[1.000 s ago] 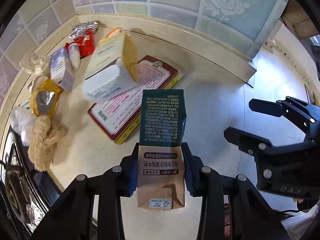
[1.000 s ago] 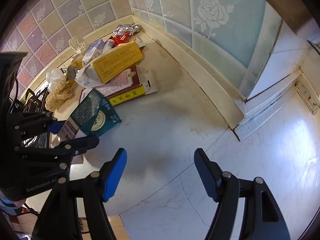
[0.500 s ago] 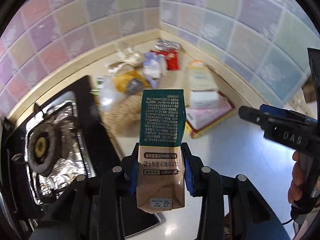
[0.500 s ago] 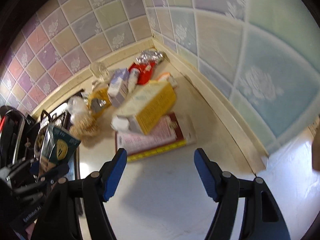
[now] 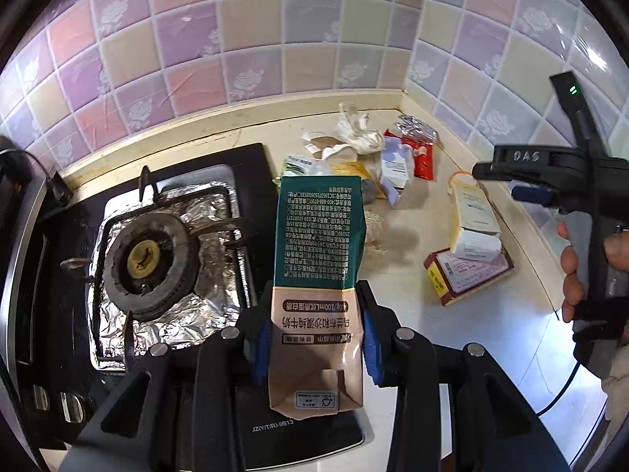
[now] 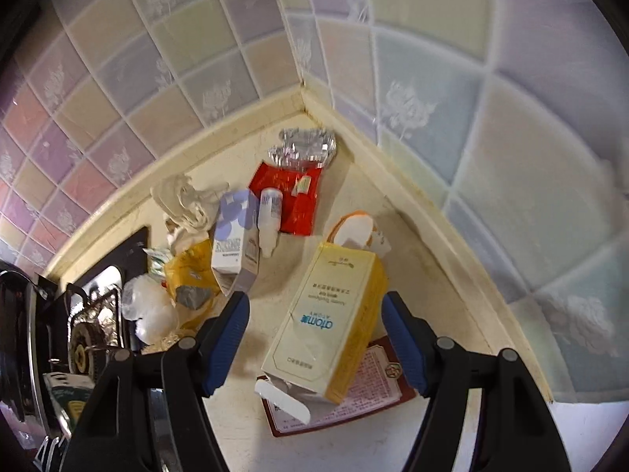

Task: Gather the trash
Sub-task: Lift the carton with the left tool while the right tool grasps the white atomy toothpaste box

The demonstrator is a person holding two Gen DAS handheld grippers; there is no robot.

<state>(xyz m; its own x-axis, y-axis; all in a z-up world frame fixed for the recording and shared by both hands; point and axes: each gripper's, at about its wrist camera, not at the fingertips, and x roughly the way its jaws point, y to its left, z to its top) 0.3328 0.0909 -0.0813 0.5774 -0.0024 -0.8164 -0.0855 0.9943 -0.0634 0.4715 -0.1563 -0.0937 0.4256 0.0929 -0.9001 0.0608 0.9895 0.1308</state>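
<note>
Partly, milk carton [image 5: 318,259] hides scrubber (red box [image 6: 377,385] under yellow box [image 6: 330,322])

Milk carton [image 5: 316,275] hid part of the straw-coloured scrubber [image 5: 375,236] and yellow bag [image 5: 363,175] in the left wrist view. Carton print was too small to read. Stove [image 5: 59,275] was cut off by the left and bottom edges. Right wrist view: tiled wall [image 6: 491,98] was blurred; yellow box [image 6: 334,314] covered most of the red flat box [image 6: 377,389].

Black gas stove [image 5: 251,165], burner [image 5: 145,259] ringed by foil liner [image 5: 212,287], pastel rose-print wall tiles [image 5: 251,39], cream countertop [image 5: 503,314]
</note>
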